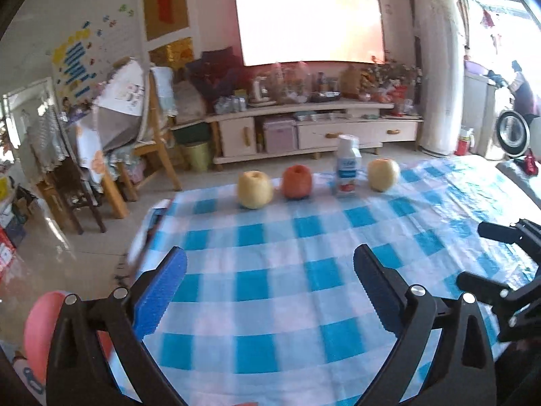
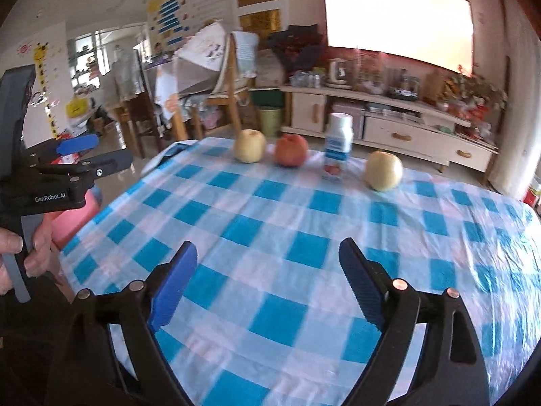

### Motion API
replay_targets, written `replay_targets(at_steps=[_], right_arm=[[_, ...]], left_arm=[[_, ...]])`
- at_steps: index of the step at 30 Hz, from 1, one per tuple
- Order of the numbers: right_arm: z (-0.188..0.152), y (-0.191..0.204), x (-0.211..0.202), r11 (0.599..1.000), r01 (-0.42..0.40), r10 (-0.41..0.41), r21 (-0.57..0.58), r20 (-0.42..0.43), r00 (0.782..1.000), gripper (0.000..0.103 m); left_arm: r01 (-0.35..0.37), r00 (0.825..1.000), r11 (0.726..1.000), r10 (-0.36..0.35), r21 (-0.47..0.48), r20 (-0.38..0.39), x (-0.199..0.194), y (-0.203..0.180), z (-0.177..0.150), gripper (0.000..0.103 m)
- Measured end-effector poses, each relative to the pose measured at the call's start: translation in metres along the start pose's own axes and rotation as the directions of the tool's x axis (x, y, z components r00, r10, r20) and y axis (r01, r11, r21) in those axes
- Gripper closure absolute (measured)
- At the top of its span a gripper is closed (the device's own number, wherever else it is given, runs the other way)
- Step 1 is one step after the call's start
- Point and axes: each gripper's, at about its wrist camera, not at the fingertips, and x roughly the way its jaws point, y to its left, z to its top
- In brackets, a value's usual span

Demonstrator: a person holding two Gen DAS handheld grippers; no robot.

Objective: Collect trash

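Both tools are empty. My left gripper (image 1: pixel 270 291) has its fingers spread wide over bare checked tablecloth (image 1: pixel 277 304), nothing between them, and my right gripper (image 2: pixel 268 284) stands the same way, jaws apart over the cloth.

The only thing here I judge to be trash is the small white bottle (image 1: pixel 347 169) with the blue and red label. It stands upright at the far edge of the table, in a row of 4 things: a yellow apple (image 1: pixel 255 189) at the left end, a red apple (image 1: pixel 297 181) next, then the bottle, then a second yellow apple (image 1: pixel 383 174) just beside it on the right. All sit well apart from both grippers.

From the right wrist view the bottle (image 2: pixel 338 145) lies almost straight ahead, so I would take it with the right tool. To do it well, I keep the jaws wide, go in level with the label band rather than the cap, and centre the bottle between the pads (image 2: pixel 174 291) before closing. The gaps to the fruit are narrow, and the bottle is tall and probably light, so a glancing finger could tip it or roll an apple off the far edge.

I see no bin on the table; a green one (image 2: pixel 270 120) stands on the floor beyond.
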Motion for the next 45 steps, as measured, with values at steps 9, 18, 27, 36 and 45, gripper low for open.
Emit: replay_targets(at_steps=[9,18,27,36,45], right_arm=[[-0.014,-0.023,0.013,0.997,0.038,-0.037,0.062,-0.005,0.999,0.008],[-0.017,-0.029,0.041,0.998,0.045,-0.044,0.05,-0.03,0.999,0.008],[-0.027,-0.029,0.054,0.999,0.036,-0.034,0.041,-0.061,0.998,0.008],[-0.032,-0.029,0.06,0.998,0.048,-0.045,0.032,-0.073,0.996,0.008],[-0.032,-0.028,0.06,0.999,0.047,-0.045,0.027,-0.072,0.996,0.008]], left_arm=[[0.021,0.998,1.0,-0.022,-0.009,-0.052,0.038,-0.023,-0.012,0.005],[0.017,0.994,0.998,-0.024,-0.068,-0.111,0.077,-0.002,-0.027,0.005],[0.029,0.992,0.995,-0.04,-0.097,-0.116,0.086,0.003,-0.032,0.005],[-0.015,0.997,0.997,0.01,-0.071,-0.071,0.083,-0.002,-0.034,0.005],[-0.01,0.997,0.995,0.003,-0.102,-0.073,0.086,0.007,-0.035,0.005]])
